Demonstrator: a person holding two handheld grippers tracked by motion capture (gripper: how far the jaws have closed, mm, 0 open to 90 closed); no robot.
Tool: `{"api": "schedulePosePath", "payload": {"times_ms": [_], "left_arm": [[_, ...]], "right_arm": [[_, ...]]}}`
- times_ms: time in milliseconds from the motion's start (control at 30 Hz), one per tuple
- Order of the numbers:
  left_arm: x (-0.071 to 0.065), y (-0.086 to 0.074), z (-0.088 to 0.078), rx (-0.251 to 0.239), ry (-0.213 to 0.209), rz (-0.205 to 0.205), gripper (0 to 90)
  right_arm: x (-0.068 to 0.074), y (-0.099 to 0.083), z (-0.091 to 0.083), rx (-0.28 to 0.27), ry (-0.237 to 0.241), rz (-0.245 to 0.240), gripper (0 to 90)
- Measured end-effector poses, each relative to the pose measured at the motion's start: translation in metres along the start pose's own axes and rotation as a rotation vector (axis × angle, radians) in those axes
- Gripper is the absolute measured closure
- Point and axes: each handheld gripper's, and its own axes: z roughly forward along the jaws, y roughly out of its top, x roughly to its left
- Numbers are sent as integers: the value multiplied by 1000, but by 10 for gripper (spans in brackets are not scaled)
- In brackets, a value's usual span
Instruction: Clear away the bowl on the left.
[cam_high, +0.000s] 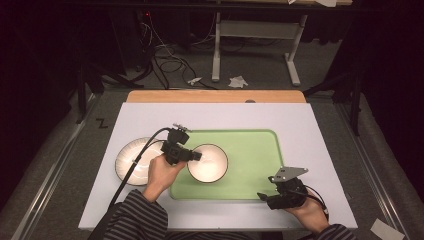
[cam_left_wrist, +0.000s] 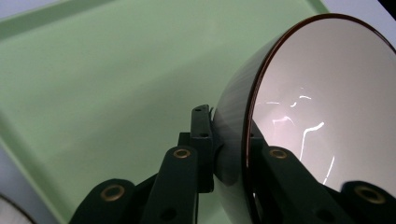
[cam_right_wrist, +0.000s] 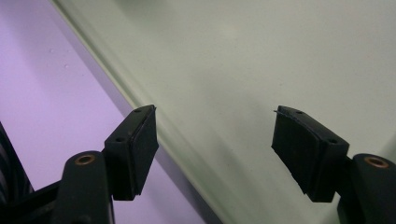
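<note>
Left hand-held gripper (cam_high: 196, 155) pinches the bowl (cam_high: 208, 163) by its rim, one jaw inside, one outside, over the left part of the green tray (cam_high: 252, 155). In the left gripper view we see the bowl (cam_left_wrist: 322, 116) tilted. We judge a rim-only hold could slip or swing, dropping it onto the tray or knocking the plate (cam_high: 131, 161) just beside on the surface (cam_high: 310, 140). Right hand-held gripper (cam_right_wrist: 215, 154) is wide open and empty at the tray's near right edge.

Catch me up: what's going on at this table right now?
A person works with a gripper in each hand. The left gripper has its jaws shut on the rim of a white bowl over the green tray. The right gripper hangs open at the tray's near edge, holding nothing. A white plate sits left of the tray.
</note>
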Motion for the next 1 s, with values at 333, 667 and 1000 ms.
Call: {"api": "schedulePosePath", "payload": {"times_ms": [333,667,1000], "left_arm": [[-7,10,14,9,-11,10,820],[-12,20,26,23,-20,15,820],[-15,29,41,41,-11,18,817]], "right_arm": [[0,0,-1,-1,3,1,326],[-1,0,0,-2,4,-1,326],[0,0,-1,-9,-2,11,326]]}}
